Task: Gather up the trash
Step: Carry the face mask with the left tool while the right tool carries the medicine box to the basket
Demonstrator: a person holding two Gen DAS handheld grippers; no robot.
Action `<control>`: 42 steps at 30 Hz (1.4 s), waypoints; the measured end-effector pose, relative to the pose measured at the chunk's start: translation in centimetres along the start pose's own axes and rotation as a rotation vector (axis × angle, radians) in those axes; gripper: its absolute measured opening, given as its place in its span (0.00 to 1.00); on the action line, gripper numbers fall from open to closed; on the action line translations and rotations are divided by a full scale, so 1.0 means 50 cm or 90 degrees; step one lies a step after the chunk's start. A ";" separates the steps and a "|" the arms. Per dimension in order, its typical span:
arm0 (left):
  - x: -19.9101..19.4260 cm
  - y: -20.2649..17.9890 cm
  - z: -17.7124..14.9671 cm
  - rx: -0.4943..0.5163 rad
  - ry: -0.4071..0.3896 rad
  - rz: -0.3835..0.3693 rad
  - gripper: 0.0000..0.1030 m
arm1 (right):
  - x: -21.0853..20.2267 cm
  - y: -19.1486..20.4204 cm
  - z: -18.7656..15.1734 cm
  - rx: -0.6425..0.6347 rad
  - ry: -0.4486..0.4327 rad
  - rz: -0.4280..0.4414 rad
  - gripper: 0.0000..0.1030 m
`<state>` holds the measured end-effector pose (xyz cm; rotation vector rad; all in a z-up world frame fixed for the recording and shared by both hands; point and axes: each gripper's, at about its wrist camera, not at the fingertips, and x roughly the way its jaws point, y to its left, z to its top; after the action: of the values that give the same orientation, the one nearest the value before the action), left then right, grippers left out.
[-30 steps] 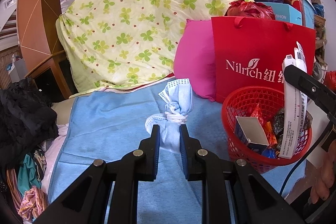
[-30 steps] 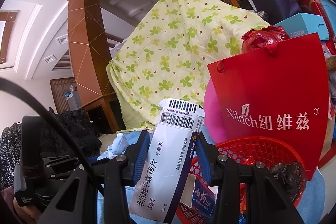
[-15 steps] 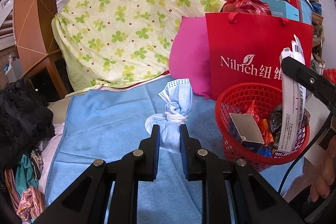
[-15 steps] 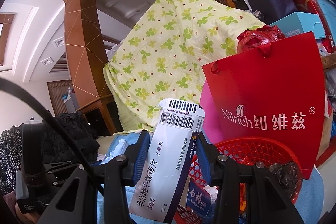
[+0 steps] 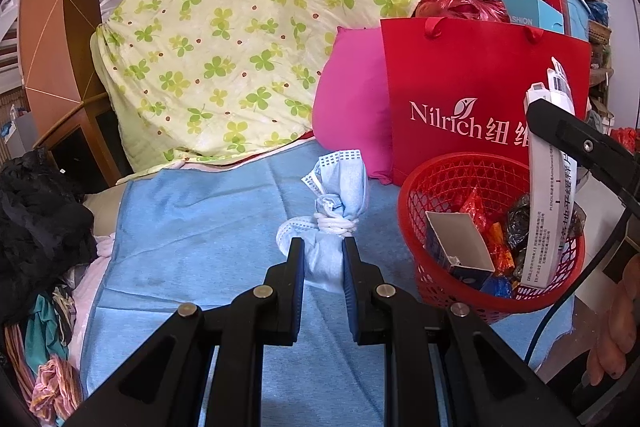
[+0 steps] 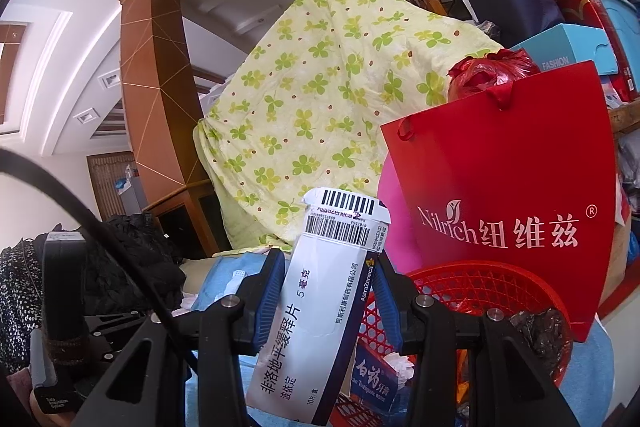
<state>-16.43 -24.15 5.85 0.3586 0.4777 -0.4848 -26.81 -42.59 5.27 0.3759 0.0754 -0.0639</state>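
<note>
**Mask and medicine box gripped beside red basket**

Left hand-held gripper clamped on a bundled blue face mask, knotted with its own white ear loops, above a blue cloth. Right hand-held gripper closed on a white medicine box, upright with barcode on top, over the near rim of a red mesh basket to the right. Wrappers and a small carton inside. Red paper bag just behind the basket, clover-print quilt farther left.
</note>
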 end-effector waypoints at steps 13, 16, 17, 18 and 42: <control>0.001 -0.008 0.000 0.006 0.002 -0.010 0.19 | 0.001 -0.005 0.002 0.004 0.001 -0.008 0.45; 0.003 -0.010 0.002 0.009 0.002 -0.014 0.19 | 0.001 -0.007 0.003 0.004 0.001 -0.009 0.45; 0.003 -0.009 0.002 0.010 0.002 -0.015 0.19 | 0.001 -0.007 0.003 0.004 0.000 -0.010 0.45; 0.004 -0.010 0.003 0.011 0.001 -0.017 0.19 | 0.002 -0.008 0.003 0.004 0.000 -0.009 0.45; 0.016 -0.039 0.025 0.028 -0.005 -0.044 0.19 | -0.007 -0.036 0.005 0.036 -0.004 -0.050 0.45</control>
<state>-16.39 -26.58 6.07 0.3831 0.4735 -0.5649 -27.30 -44.34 4.86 0.4291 0.0831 -0.1455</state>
